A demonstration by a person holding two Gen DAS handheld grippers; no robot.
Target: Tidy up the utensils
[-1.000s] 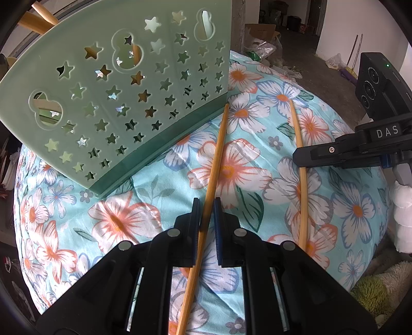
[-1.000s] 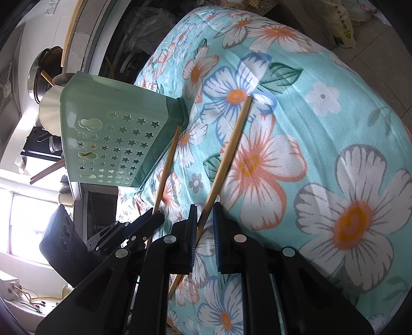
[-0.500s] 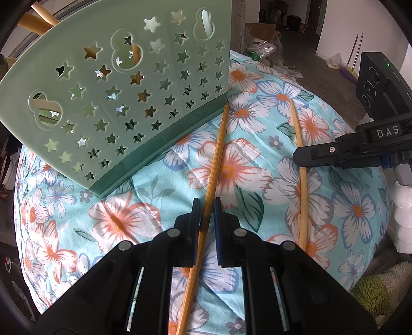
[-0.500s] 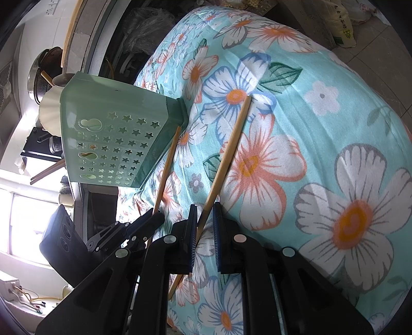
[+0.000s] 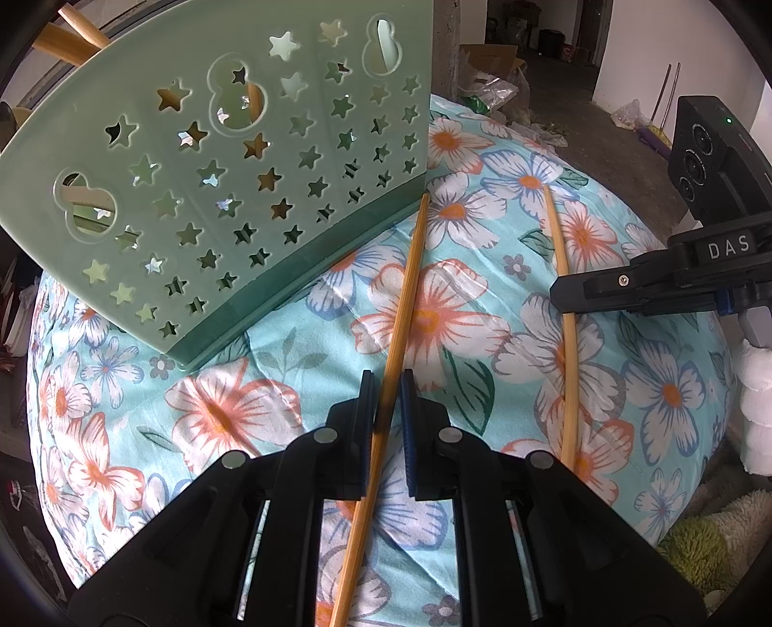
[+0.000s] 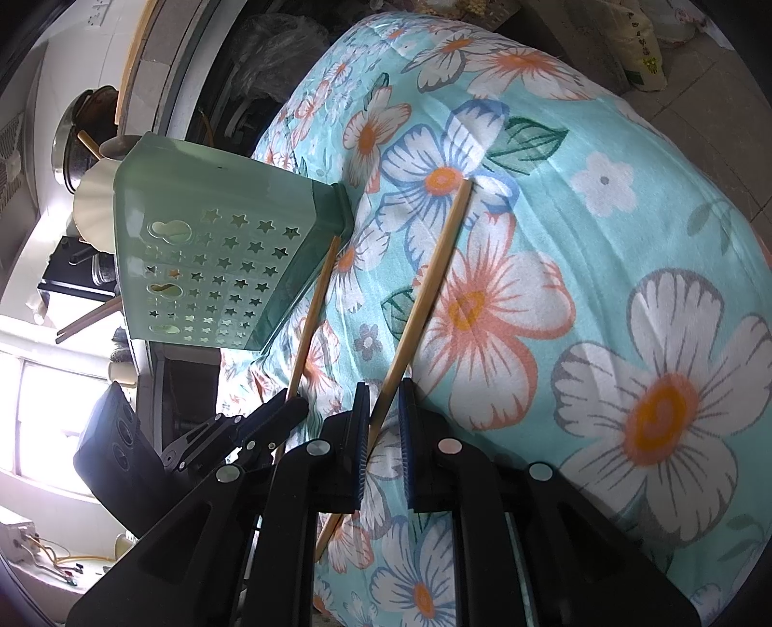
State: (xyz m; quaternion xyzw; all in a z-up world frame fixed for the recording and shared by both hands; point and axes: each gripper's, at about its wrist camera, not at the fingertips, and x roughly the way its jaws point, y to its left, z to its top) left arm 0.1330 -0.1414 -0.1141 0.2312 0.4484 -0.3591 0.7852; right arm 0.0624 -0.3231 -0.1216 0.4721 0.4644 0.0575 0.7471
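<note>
Two wooden chopsticks lie on a flower-print cloth (image 5: 299, 337). My left gripper (image 5: 384, 386) is shut on one chopstick (image 5: 403, 308), whose far tip touches the base of a green utensil holder (image 5: 217, 159) with star-shaped holes. My right gripper (image 6: 383, 395) is shut on the other chopstick (image 6: 429, 284), which also shows in the left wrist view (image 5: 562, 270). The right gripper shows at the right of the left wrist view (image 5: 559, 294). The left gripper shows in the right wrist view (image 6: 294, 410), with its chopstick (image 6: 313, 313). Wooden utensils (image 5: 72, 29) stand in the holder.
The cloth covers a rounded cushion that drops away at its edges (image 6: 714, 202). A metal pot (image 6: 72, 140) and shelves stand behind the holder. A fluffy green-and-white mat (image 5: 709, 540) lies on the floor at lower right.
</note>
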